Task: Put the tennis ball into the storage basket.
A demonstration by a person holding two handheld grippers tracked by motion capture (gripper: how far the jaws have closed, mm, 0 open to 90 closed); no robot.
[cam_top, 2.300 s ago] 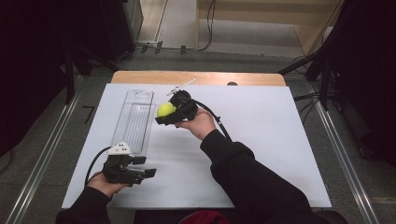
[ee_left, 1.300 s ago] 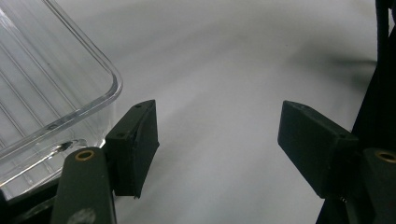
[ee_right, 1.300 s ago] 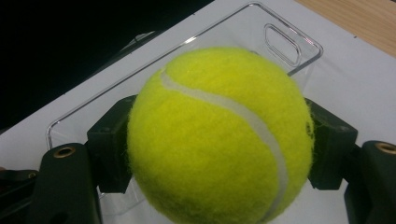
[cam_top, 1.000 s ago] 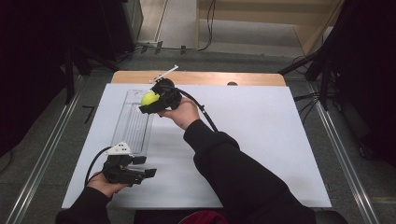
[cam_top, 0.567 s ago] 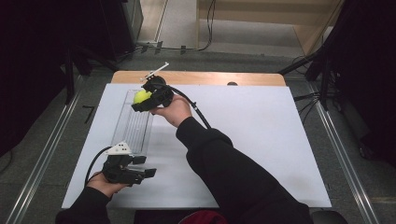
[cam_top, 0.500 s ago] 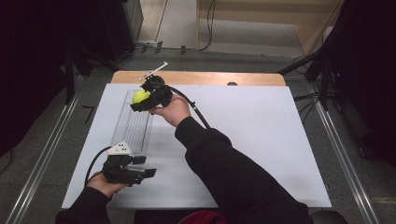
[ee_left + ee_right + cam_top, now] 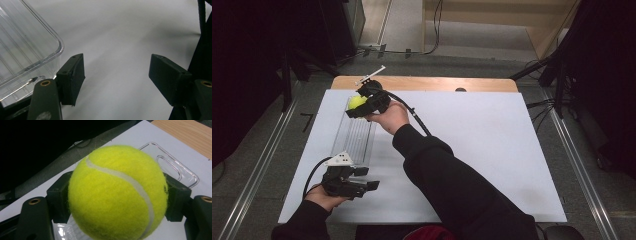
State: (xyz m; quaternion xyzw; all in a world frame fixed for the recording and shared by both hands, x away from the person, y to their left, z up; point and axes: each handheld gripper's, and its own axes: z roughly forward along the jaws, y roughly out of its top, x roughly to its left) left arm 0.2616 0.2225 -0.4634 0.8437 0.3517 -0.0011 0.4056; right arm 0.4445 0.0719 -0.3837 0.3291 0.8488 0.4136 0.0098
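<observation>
The tennis ball (image 7: 117,192) sits pinched between my right fingers (image 7: 58,200), one pad on each side at its widest line, felt seam running diagonally across the face toward me. I judge it light, springy and fuzzy: the felt gives good friction, so slip is unlikely, but the shell yields under pressure and can squirt out if the pads ride off the equator. Best hold: across the full diameter, as now, with moderate squeeze. It is not fragile; a drop would only bounce and roll.

In the high view the ball (image 7: 357,102) hangs in my right gripper (image 7: 362,106) above the far end of the clear plastic container (image 7: 354,137), which lies lengthwise on the white worktop (image 7: 492,150). The container looks rigid, thin-walled and light; I expect a bouncing ball could shift it.

My left gripper (image 7: 349,182) rests near the container's near end, its fingers (image 7: 72,77) spread apart with nothing between them.
</observation>
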